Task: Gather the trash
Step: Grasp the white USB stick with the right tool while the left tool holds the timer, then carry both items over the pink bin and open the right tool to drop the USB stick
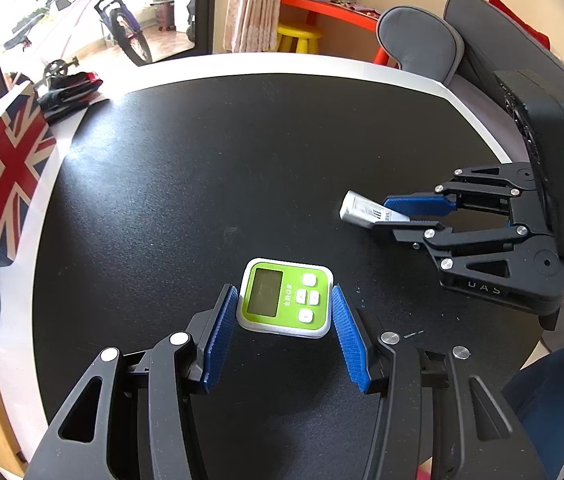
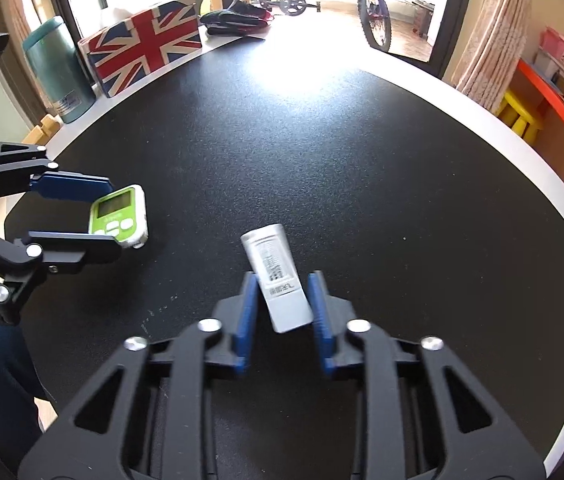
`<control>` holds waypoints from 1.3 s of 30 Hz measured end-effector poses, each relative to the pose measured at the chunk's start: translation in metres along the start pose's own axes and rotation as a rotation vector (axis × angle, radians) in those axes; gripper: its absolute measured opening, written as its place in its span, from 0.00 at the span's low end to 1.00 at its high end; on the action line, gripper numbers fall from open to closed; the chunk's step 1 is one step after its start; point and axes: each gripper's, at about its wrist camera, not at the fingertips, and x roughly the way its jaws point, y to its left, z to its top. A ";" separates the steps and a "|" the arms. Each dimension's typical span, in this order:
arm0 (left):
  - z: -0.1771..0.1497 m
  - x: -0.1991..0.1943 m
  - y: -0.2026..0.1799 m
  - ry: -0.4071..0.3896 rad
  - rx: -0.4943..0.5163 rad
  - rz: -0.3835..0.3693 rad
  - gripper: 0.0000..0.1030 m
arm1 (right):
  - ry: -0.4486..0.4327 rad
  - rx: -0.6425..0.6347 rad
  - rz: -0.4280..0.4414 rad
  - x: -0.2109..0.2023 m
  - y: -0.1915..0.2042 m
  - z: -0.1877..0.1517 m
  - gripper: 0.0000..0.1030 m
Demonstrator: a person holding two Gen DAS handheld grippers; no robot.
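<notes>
A green and white digital timer (image 1: 285, 298) lies on the black table mat (image 1: 242, 160), between the blue pads of my left gripper (image 1: 283, 296). The pads stand just beside its edges with small gaps, so the gripper is open. The timer also shows in the right wrist view (image 2: 120, 216), as does the left gripper (image 2: 110, 216). A small white tube (image 2: 278, 276) lies on the mat between the pads of my right gripper (image 2: 282, 286), which stands close around its near end without clear contact. The tube (image 1: 361, 210) and the right gripper (image 1: 381, 212) also show in the left wrist view.
A Union Jack box (image 2: 146, 40), a teal canister (image 2: 60, 64) and folded dark cloth (image 2: 238, 18) stand along the table's far left rim. A grey chair (image 1: 421, 40) stands behind the table. The white table rim (image 2: 521, 148) curves on the right.
</notes>
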 end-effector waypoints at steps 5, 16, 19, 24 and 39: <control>0.002 0.001 -0.004 -0.006 0.009 -0.008 0.47 | -0.003 0.029 -0.001 -0.002 -0.001 -0.002 0.18; 0.001 -0.019 -0.038 -0.035 0.069 -0.041 0.47 | -0.028 0.119 -0.040 -0.051 -0.004 -0.022 0.18; -0.005 -0.029 -0.050 -0.045 0.085 -0.051 0.47 | -0.038 0.145 -0.048 -0.070 -0.003 -0.034 0.18; -0.019 -0.049 -0.071 -0.063 0.124 -0.064 0.47 | -0.063 0.169 -0.074 -0.106 0.003 -0.055 0.18; -0.079 -0.102 -0.109 -0.133 0.168 -0.104 0.47 | -0.157 0.207 -0.079 -0.190 0.055 -0.141 0.18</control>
